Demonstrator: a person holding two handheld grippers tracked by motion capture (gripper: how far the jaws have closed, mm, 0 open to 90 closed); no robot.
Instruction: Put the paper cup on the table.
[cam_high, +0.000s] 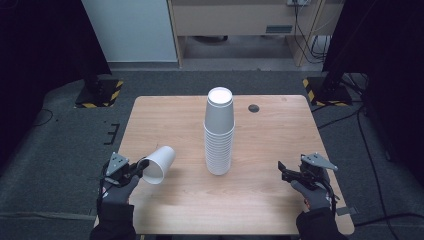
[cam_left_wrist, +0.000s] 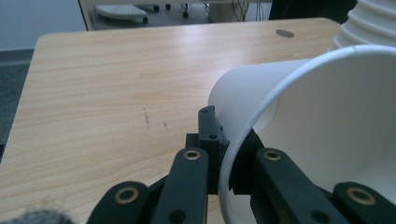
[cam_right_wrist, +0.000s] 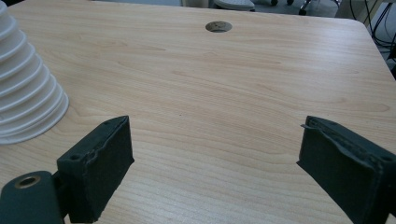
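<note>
A single white paper cup (cam_high: 160, 164) lies tilted on its side above the wooden table (cam_high: 170, 120) at the near left, its mouth facing me. My left gripper (cam_high: 140, 167) is shut on its rim. In the left gripper view the jaws pinch the cup (cam_left_wrist: 327, 121) wall, one inside and one outside, at the left gripper (cam_left_wrist: 229, 140). A tall stack of upside-down white cups (cam_high: 219, 135) stands mid-table, also seen as the stack (cam_left_wrist: 369, 23) and the stack (cam_right_wrist: 23, 88). My right gripper (cam_high: 282, 170) rests at the near right, open, the right gripper (cam_right_wrist: 215, 154) with bare wood between its jaws.
A round cable hole (cam_high: 254, 108) sits in the table's far right part, the hole (cam_right_wrist: 218, 26) ahead of the right gripper. Black stands with striped bases (cam_high: 97, 95) flank the table on the grey floor. A cabinet stands beyond.
</note>
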